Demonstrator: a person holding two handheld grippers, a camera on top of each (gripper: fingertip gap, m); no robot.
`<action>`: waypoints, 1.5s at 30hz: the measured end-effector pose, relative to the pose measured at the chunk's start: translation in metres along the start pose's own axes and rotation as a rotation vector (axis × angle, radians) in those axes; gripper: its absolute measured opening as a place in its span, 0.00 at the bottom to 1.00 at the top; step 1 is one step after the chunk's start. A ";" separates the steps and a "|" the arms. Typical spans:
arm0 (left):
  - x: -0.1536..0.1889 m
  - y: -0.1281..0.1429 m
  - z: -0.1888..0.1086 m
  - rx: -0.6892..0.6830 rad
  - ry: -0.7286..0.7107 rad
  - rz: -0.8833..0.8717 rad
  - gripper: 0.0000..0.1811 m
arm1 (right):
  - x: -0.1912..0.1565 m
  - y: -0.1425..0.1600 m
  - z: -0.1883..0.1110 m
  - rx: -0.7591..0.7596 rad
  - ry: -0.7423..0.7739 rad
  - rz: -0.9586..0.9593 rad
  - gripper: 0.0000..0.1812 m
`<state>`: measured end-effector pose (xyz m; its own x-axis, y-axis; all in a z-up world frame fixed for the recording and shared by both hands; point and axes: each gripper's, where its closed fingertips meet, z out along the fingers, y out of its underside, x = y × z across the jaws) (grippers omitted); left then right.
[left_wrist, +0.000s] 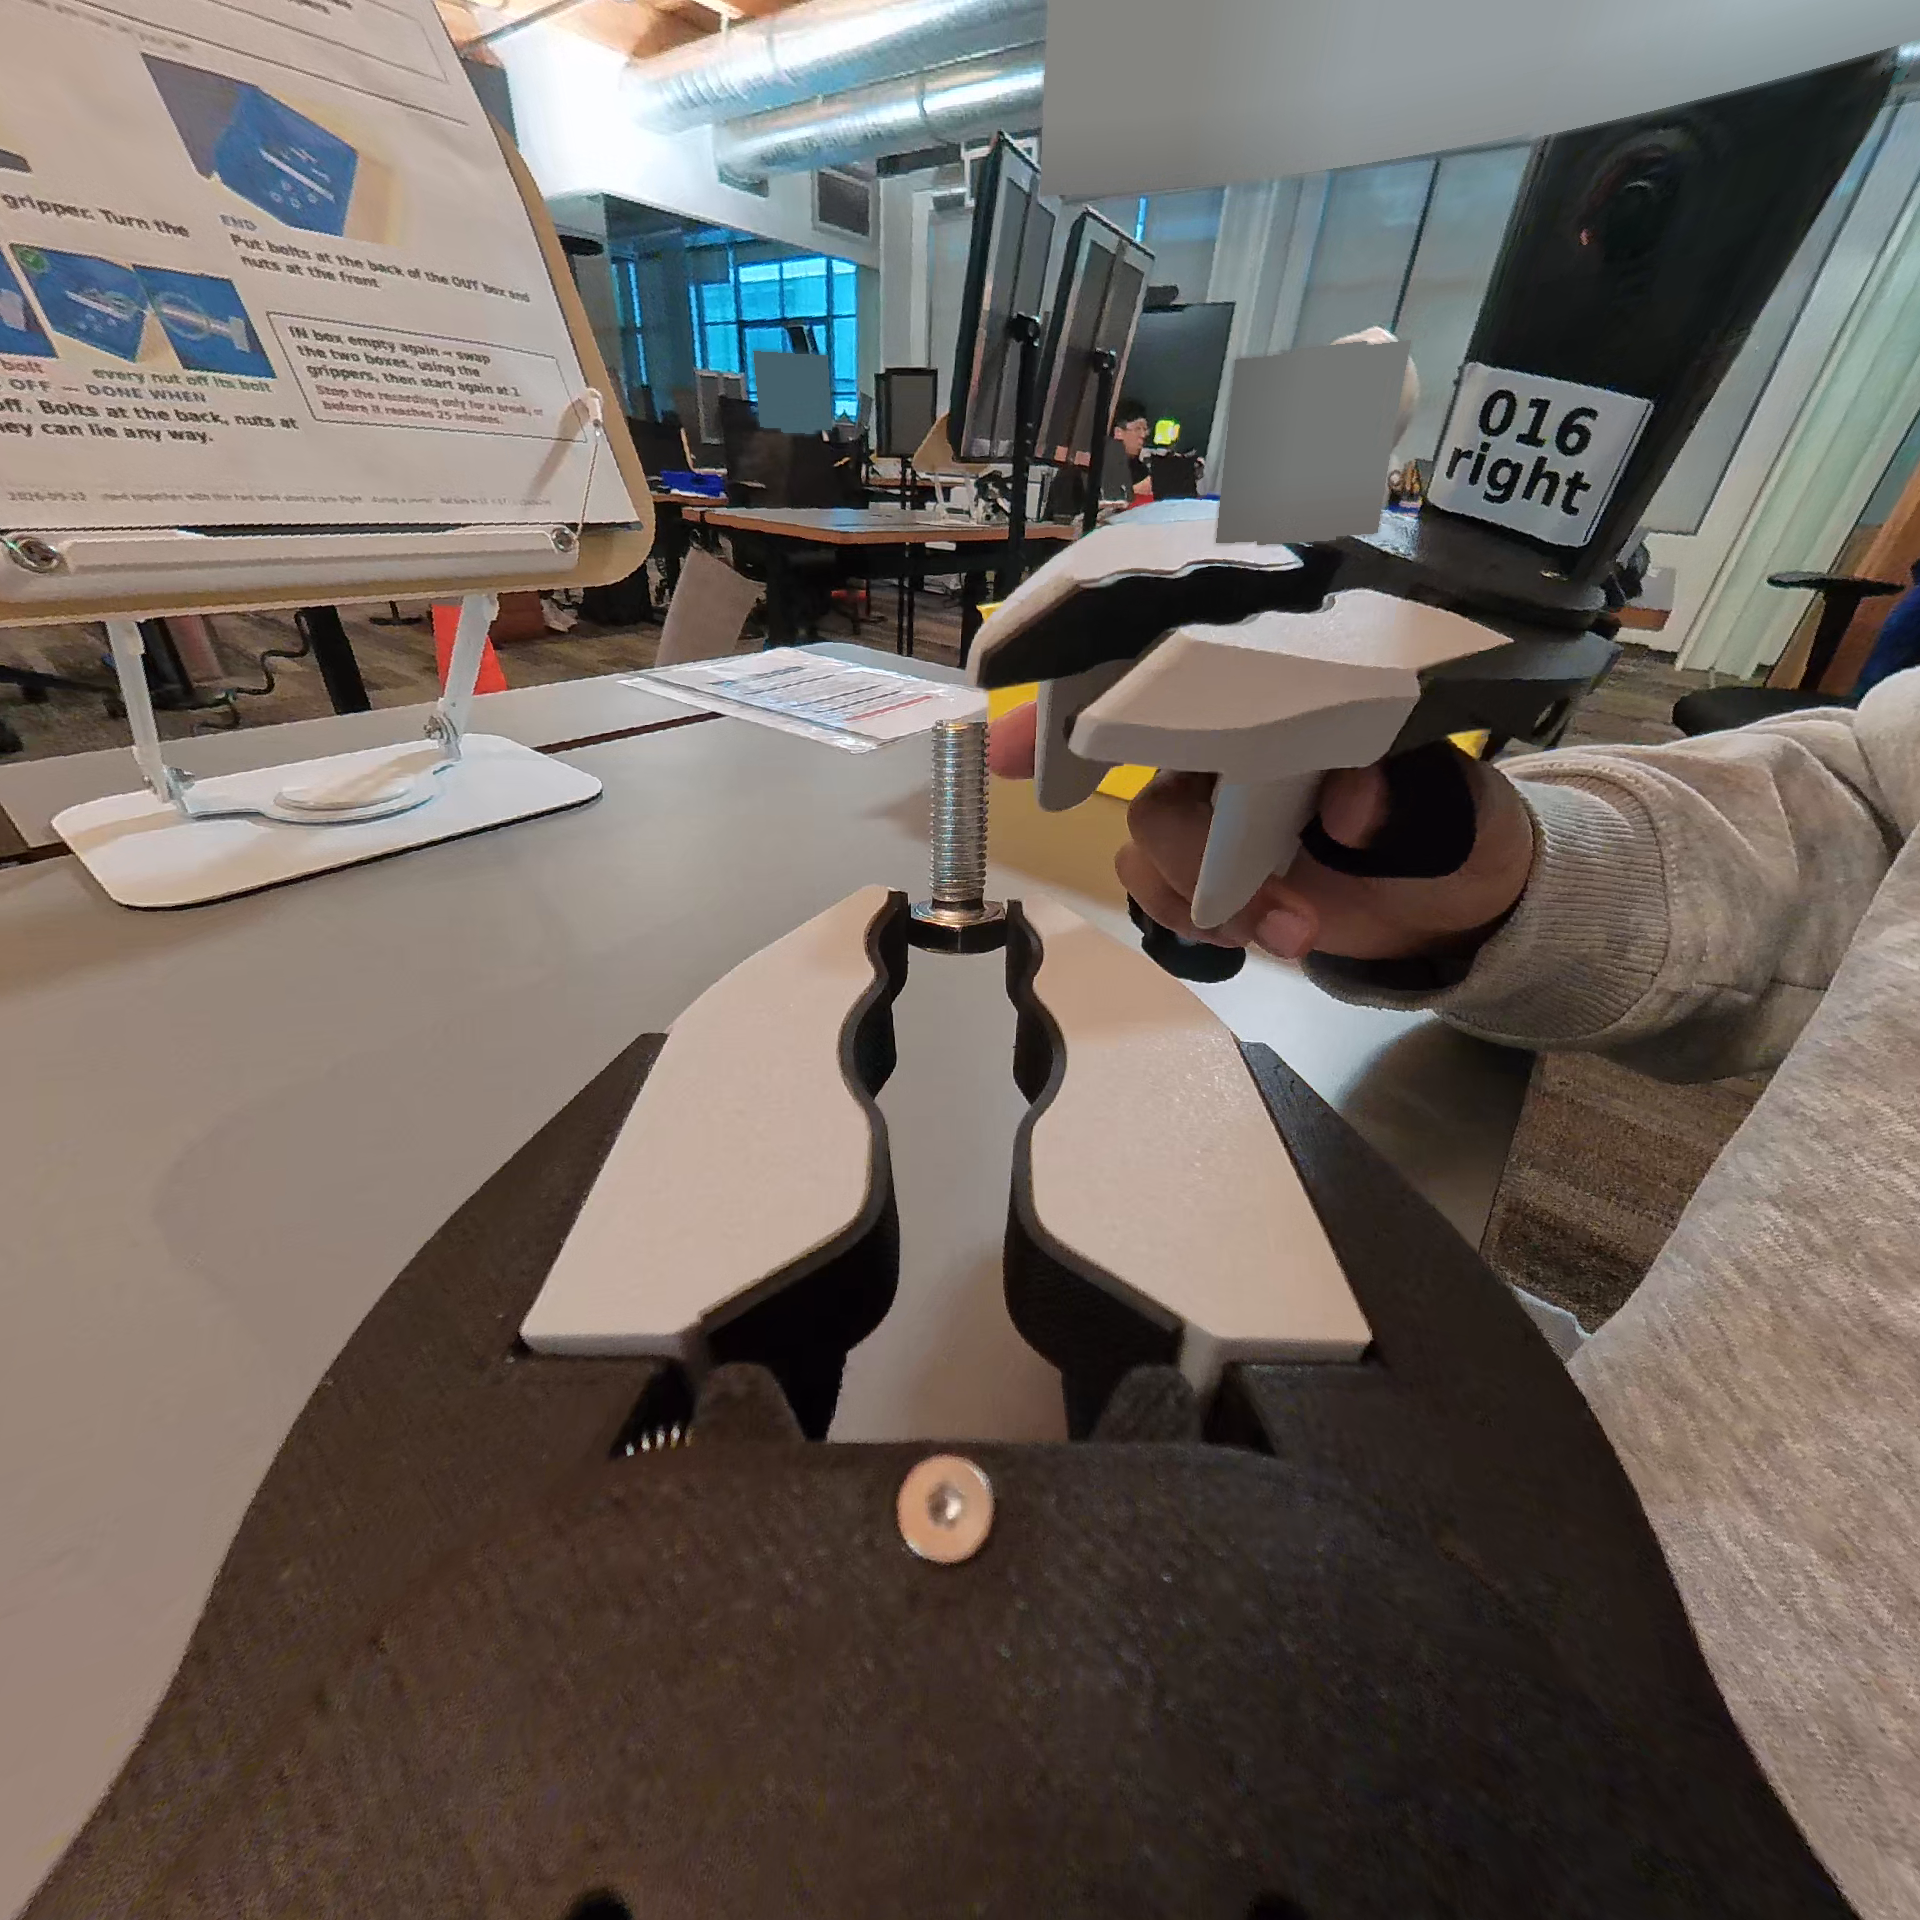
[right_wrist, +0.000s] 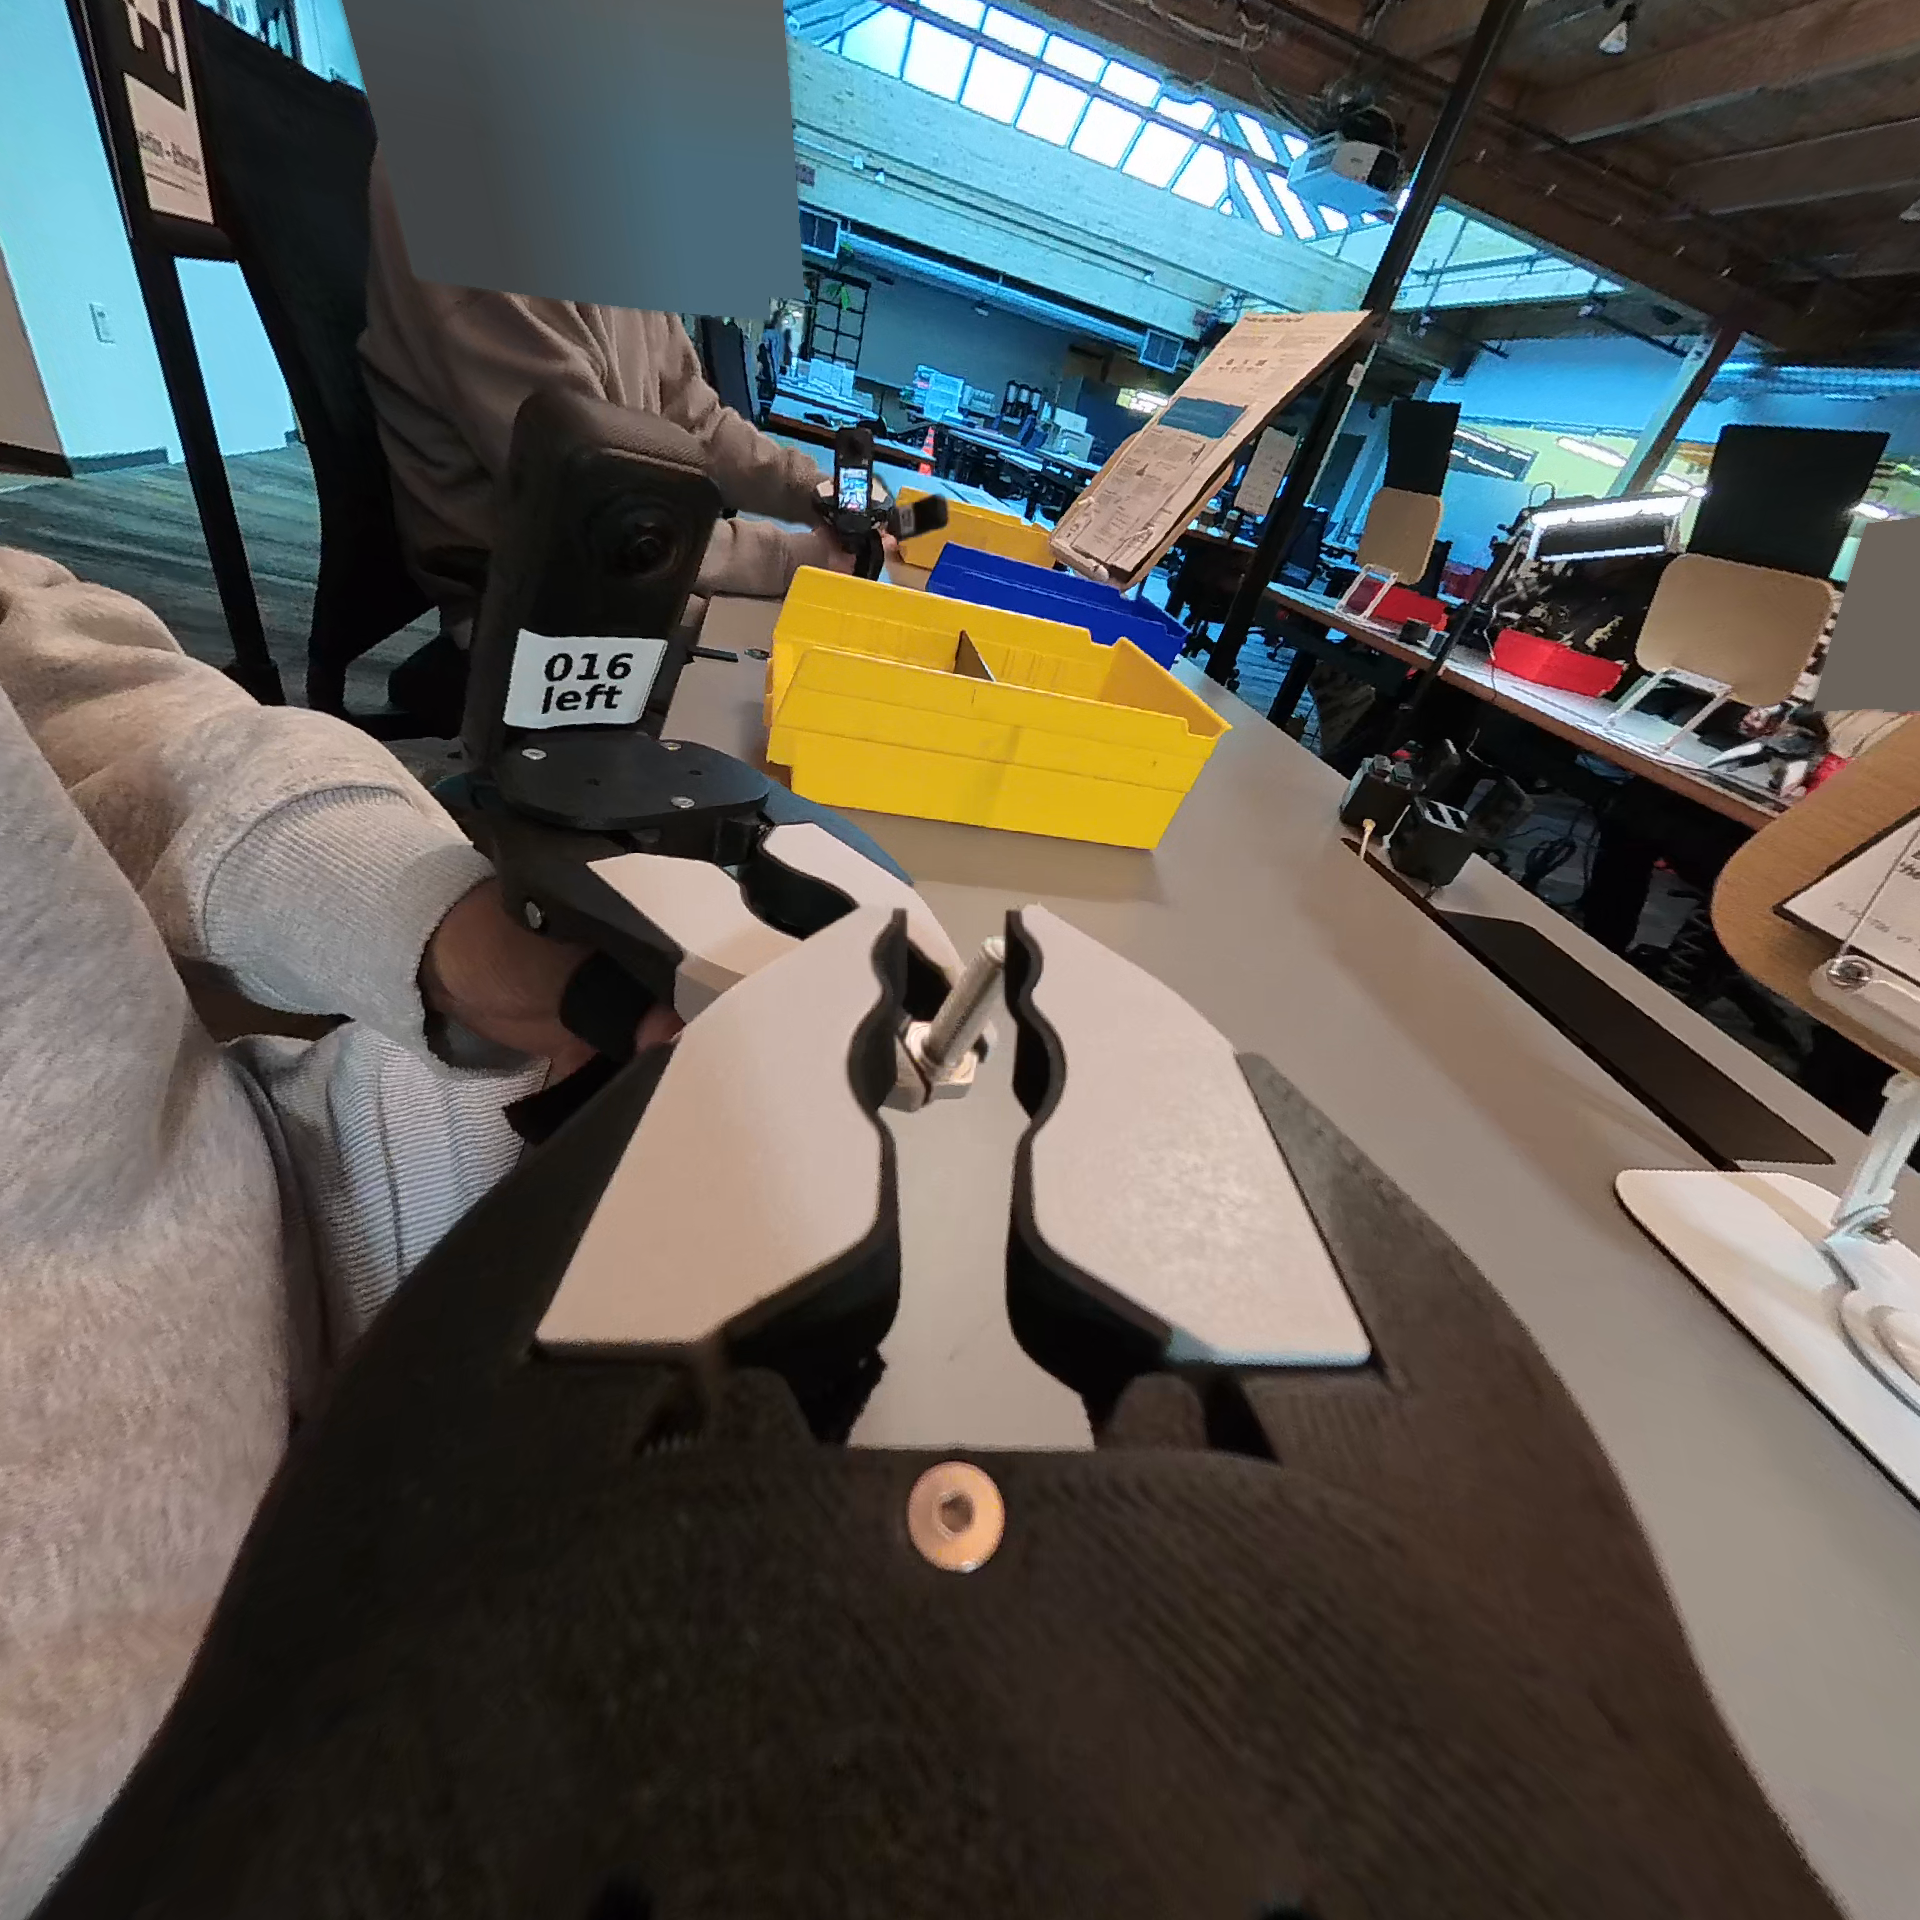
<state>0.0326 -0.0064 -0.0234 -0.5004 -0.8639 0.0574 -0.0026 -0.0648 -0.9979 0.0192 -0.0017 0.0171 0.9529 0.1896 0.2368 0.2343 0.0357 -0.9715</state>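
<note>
Between the tips of the left gripper (left_wrist: 958, 920), a silvery threaded bolt (left_wrist: 958, 810) stands upright, pinched at its hexagonal head by fingers (left_wrist: 774, 1122) with white flat faces and wavy black inner edges. Above the grey worktop (left_wrist: 416, 997) it is held clear of the surface. Just beside its shaft hangs the right gripper (left_wrist: 1023, 717), its fingers spread with the bolt between their tips and not pressed on it. A ribbed grey sleeve (left_wrist: 1662, 883) covers each wrist. Farther off sit stacked yellow plastic bins (right_wrist: 987, 738), a blue bin (right_wrist: 1049, 597) behind, and a white-footed paper stand (left_wrist: 312, 416).
</note>
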 end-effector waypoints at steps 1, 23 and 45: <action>0.000 0.000 0.000 0.000 0.000 -0.001 0.11 | 0.001 0.000 0.000 0.002 0.002 0.009 0.10; -0.003 0.004 0.000 -0.034 -0.022 0.046 0.11 | -0.005 0.009 0.004 -0.068 -0.019 -0.036 0.13; -0.003 0.005 0.001 -0.039 -0.028 0.050 0.10 | -0.003 0.010 0.005 -0.074 -0.015 -0.043 0.14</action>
<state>0.0348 -0.0040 -0.0286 -0.4765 -0.8791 0.0079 -0.0119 -0.0025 -0.9999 0.0175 0.0027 0.0066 0.9390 0.2039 0.2771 0.2887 -0.0290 -0.9570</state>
